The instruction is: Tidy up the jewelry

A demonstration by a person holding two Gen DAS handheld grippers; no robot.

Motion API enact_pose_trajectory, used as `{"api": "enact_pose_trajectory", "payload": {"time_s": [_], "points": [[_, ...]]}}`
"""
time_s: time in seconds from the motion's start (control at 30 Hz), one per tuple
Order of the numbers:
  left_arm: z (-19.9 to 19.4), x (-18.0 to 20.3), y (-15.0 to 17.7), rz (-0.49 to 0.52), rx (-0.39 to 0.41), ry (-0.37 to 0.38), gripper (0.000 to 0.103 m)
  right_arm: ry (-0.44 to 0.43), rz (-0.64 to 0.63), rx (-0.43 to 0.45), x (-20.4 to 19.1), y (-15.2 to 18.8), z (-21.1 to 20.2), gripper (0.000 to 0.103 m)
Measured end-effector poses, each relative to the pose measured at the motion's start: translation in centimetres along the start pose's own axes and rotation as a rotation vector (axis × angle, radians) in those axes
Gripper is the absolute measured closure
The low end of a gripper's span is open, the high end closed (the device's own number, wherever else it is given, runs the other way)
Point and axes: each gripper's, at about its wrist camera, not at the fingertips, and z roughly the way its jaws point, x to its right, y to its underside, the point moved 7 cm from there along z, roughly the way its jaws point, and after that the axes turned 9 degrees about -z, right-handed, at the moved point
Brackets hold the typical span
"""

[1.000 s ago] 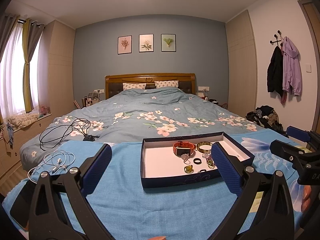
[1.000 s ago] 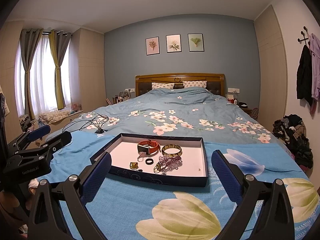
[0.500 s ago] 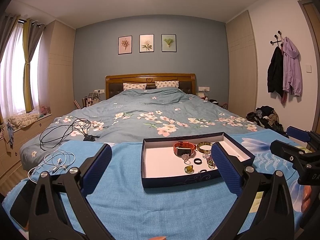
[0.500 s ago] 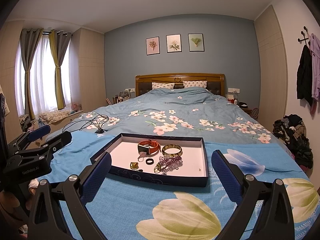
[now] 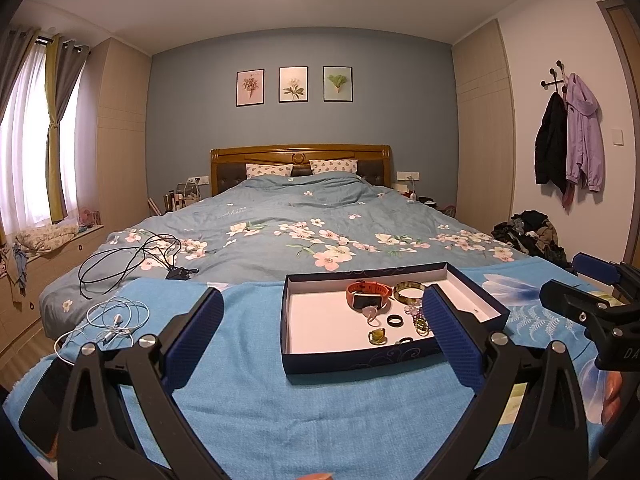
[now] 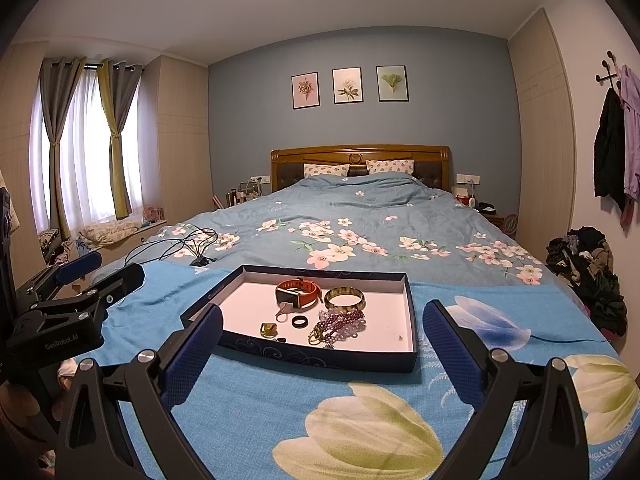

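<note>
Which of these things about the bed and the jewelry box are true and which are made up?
1. Both grippers, left and right, are open and empty. True.
2. The orange watch lies on the blanket. False: it lies in the box.
3. The black ring is in the box. True.
4. The purple beads hang from a gripper. False: they lie in the box.

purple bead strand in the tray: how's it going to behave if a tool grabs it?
Probably floppy: the purple bead strand lies in a loose heap, so a pinch would likely lift one loop and leave the rest dangling. It may snag: it touches the gold pendant and lies by the green bangle. Round beads could slip from the right tool.
</note>
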Motion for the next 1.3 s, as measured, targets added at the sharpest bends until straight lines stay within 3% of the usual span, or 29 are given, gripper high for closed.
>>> {"api": "enact_pose_trajectory", "payload": {"time_s": [1.3], "points": [[1.4,-0.2,0.5,-0.018,-0.026,0.014,0.005,-0.004,0.005,-0.022,-0.2,0.3,0.5,0.006]]}}
